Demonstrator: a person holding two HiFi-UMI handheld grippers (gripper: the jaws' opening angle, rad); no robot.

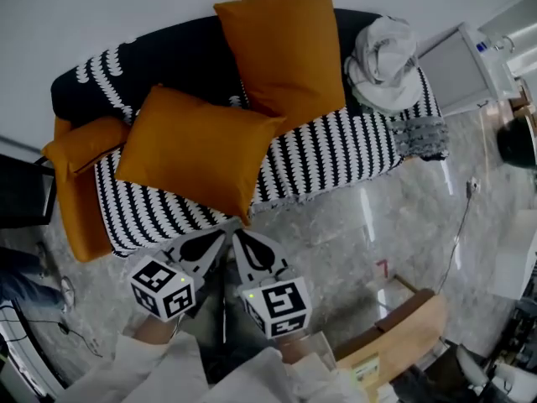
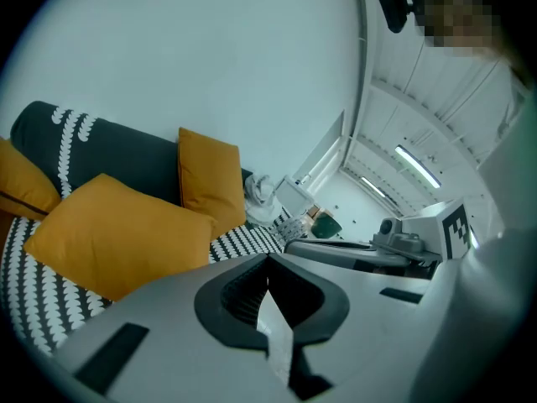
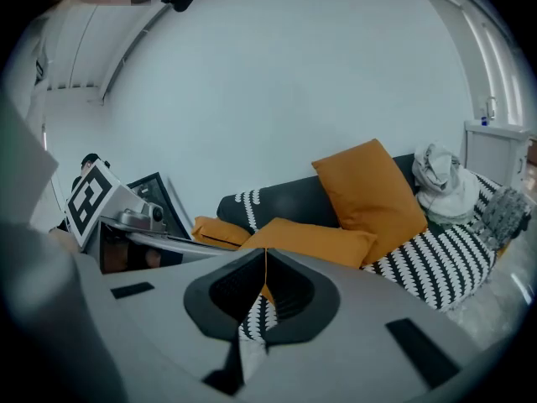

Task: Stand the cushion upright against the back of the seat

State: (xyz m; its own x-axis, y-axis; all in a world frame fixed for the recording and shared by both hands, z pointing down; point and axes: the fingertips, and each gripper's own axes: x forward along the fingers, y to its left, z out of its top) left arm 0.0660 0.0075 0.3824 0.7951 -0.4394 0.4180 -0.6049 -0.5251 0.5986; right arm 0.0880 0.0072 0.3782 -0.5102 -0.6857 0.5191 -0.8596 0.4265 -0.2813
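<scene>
Orange cushion (image 1: 197, 149) lies slanted on sofa (image 1: 336, 154) seat, low corner at front edge. Second cushion (image 1: 281, 49) upright against backrest behind it. Left hand-held gripper (image 1: 220, 235) and right hand-held gripper (image 1: 241, 238) side by side near that corner, each with jaws pressed together, nothing between.

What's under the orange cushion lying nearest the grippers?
The lying cushion rests on the black-and-white throw, which shows on the seat beside it. Whatever lies directly beneath its middle is covered.
</scene>
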